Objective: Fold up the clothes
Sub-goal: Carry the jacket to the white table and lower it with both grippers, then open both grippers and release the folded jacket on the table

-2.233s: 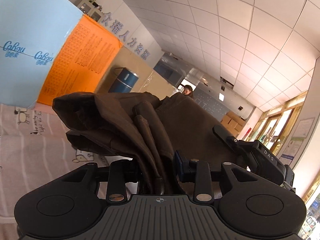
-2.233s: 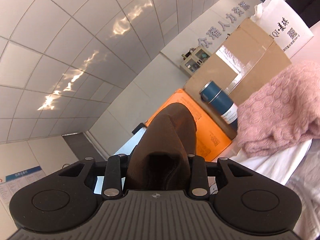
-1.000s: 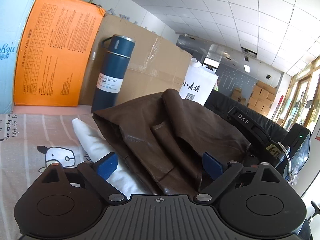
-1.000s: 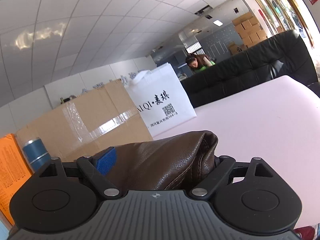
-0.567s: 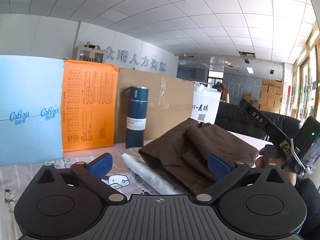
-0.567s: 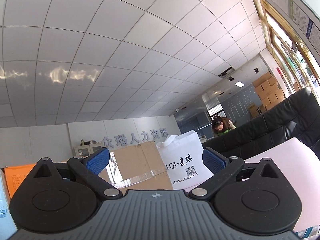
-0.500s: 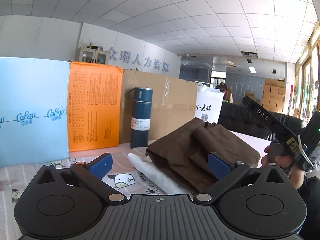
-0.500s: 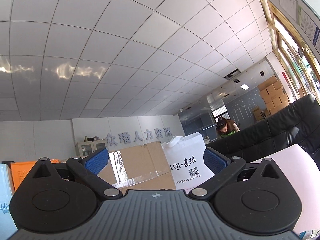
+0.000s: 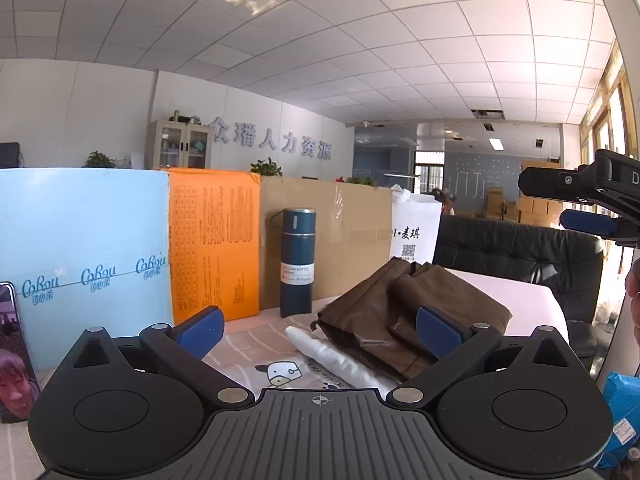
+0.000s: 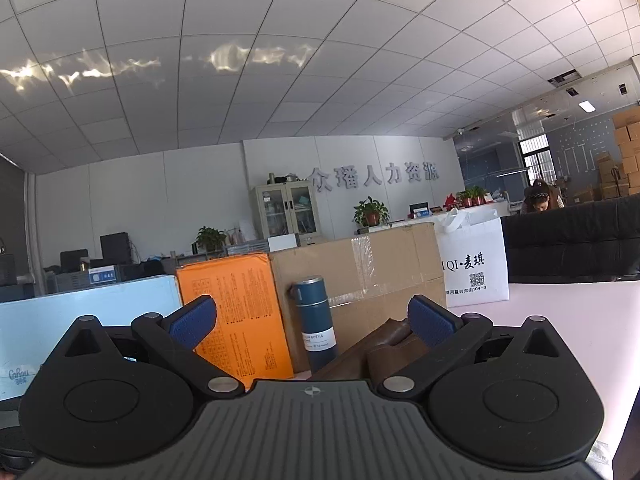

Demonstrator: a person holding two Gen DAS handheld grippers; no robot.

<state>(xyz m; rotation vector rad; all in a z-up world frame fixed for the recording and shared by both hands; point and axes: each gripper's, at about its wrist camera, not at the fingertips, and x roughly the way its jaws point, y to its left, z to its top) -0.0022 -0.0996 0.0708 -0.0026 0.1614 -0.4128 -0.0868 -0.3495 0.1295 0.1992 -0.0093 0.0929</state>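
Note:
A folded dark brown garment point(image 9: 404, 312) lies on top of a folded white cloth point(image 9: 336, 354) on the patterned table cover. My left gripper point(image 9: 318, 326) is open and held back from it, nothing between its blue pads point(image 9: 200, 326). In the right wrist view my right gripper point(image 10: 312, 320) is also open and raised, with only the top of the brown garment point(image 10: 384, 346) showing just beyond its base. The right gripper's body point(image 9: 592, 204) appears at the far right edge of the left wrist view, above the table.
A dark blue vacuum bottle point(image 9: 297, 262) stands behind the clothes. Behind it stand a light blue box point(image 9: 84, 264), an orange box point(image 9: 214, 240), a cardboard box point(image 9: 348, 236) and a white bag point(image 9: 414, 232). A black sofa point(image 9: 520, 260) stands at the right. A phone point(image 9: 14, 356) leans at the left.
Both grippers opened and let go of the brown garment, which now rests on the white cloth. Both have since drawn back and up, away from the pile.

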